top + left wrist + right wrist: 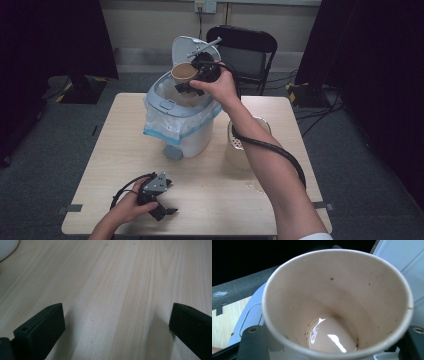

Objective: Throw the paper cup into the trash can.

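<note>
A brown paper cup (184, 72) hangs tilted over the open white bin (182, 120), with my right gripper (189, 80) shut on its sides. In the right gripper view the cup (337, 302) sits between the two jaws of that gripper (334, 342), and a little pale brown liquid (332, 333) lies at its bottom. The bin has a plastic liner with a blue edge, and its lid (195, 47) stands up behind the cup. My left gripper (170, 197) rests near the table's front edge. Its jaws (117, 327) are open over bare wood.
A clear plastic container (240, 145) stands right of the bin, partly behind the right forearm. A black folding chair (250, 47) is beyond the light wooden table (215, 200). The right gripper's cable (280, 150) hangs along the arm.
</note>
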Demonstrator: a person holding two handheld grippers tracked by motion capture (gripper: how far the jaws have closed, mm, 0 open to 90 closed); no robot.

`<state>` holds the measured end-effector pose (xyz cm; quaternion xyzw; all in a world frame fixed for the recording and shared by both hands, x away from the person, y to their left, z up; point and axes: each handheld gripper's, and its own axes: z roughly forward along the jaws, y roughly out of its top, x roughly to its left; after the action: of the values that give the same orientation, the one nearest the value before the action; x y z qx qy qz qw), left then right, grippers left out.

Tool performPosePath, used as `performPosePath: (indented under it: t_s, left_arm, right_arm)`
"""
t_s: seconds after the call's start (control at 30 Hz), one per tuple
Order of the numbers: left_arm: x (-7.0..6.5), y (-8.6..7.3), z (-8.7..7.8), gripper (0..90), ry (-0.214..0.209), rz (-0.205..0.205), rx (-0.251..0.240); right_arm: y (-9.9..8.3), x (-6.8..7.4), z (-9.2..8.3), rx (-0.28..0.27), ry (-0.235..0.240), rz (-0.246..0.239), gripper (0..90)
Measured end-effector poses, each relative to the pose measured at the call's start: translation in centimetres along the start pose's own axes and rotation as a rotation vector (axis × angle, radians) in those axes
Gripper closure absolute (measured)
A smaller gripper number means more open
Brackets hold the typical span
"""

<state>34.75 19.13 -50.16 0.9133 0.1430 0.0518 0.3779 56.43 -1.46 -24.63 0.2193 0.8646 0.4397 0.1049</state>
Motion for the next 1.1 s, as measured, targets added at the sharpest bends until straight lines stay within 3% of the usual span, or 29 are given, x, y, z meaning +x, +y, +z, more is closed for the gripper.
performPosePath:
  t_s: [0.23, 1.1]
  left_arm:
    - [0.0, 0.0, 0.0, 0.0, 0.0, -0.001, -0.001]
    - [0.0, 0.0, 0.0, 0.0, 0.001, -0.005, -0.004]
  right_arm:
    - [-0.1, -0.1, 0.1, -0.007, 0.006, 0.022, 14.9]
    - [-1.6, 0.4, -3.2, 0.021, 0.03, -0.007, 15.6]
